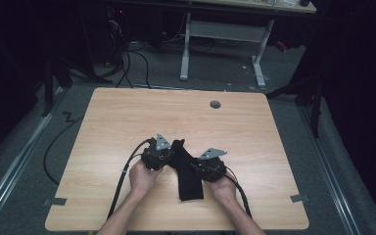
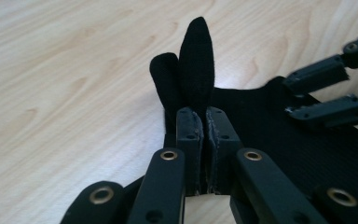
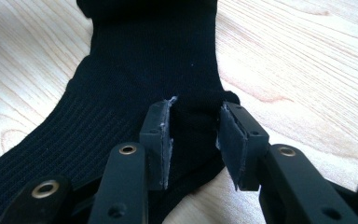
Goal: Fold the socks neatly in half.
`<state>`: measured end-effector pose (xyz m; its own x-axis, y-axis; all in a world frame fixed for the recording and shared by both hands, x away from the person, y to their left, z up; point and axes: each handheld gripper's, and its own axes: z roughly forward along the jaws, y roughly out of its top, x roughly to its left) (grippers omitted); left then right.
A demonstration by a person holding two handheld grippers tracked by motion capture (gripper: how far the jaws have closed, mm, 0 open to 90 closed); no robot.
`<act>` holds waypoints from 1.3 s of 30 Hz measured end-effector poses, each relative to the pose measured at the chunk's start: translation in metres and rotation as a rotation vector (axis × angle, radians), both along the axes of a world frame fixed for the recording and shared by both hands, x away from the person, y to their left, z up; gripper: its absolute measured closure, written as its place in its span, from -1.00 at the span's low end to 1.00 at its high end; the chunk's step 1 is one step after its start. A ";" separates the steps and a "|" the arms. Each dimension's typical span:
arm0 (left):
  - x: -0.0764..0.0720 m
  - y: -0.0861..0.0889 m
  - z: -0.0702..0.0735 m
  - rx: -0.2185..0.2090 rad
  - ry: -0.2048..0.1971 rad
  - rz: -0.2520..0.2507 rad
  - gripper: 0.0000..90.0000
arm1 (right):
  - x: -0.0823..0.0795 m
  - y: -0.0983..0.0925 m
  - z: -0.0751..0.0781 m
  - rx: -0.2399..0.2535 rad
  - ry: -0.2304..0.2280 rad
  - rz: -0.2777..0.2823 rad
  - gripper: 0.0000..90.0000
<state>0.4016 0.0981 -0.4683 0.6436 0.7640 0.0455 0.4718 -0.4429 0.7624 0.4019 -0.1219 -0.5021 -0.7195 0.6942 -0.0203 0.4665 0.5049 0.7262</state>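
One black sock [image 1: 188, 171] lies on my worktop [image 1: 107, 127], near the front edge, between my two claws. My left claw [image 2: 203, 140] is clenched on a pinched-up fold of the sock at its far end. My right claw [image 3: 193, 140] stands released, jaws apart astride the sock's heel. I read no label or writing anywhere.

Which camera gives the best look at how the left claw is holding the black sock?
The left gripper view: the left claw is shut on a raised fold of the black sock. The high view shows the whole sock flat between both hands. The right gripper view shows its ribbed leg.
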 end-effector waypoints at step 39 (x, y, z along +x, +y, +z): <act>-0.002 -0.016 -0.022 -0.049 0.104 -0.059 0.60 | 0.022 0.032 0.030 0.055 -0.007 0.034 0.88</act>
<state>0.3996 0.0824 -0.4907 0.6869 0.7242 -0.0605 0.5239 -0.4358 0.7318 0.4243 -0.0903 -0.4720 -0.7430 0.6692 0.0116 0.4443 0.4801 0.7564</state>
